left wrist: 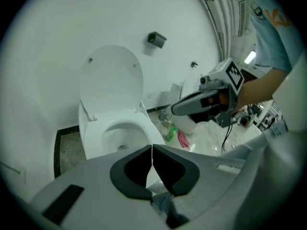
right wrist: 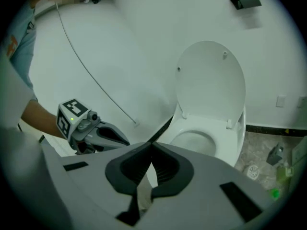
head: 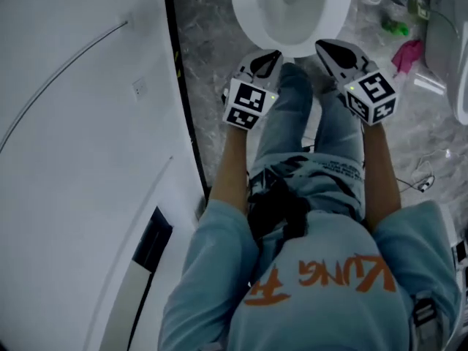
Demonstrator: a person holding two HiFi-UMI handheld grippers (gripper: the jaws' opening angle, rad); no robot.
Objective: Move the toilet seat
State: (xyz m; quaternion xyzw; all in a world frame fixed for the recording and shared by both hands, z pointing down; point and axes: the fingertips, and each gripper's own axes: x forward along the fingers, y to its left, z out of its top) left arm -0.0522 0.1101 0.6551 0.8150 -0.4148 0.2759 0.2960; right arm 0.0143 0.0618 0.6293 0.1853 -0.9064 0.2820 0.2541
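A white toilet (head: 287,13) stands right in front of the person, its bowl open. In both gripper views the lid (left wrist: 111,78) (right wrist: 210,80) stands upright against the wall, above the flat white ring round the bowl (left wrist: 125,127) (right wrist: 201,135). I cannot tell whether the seat is raised with the lid. My left gripper (head: 272,55) (left wrist: 152,146) hovers just short of the bowl's front edge, shut and holding nothing. My right gripper (head: 320,45) (right wrist: 152,143) is beside it at the same height, also shut and holding nothing. Neither touches the toilet.
A white curved wall (head: 73,123) with a dark base strip closes the left side. On the marble floor to the right lie a green bottle (head: 395,28), a pink cloth (head: 406,53), a white bin (head: 442,42) and a cable (head: 424,178). A black box (left wrist: 157,39) hangs on the wall.
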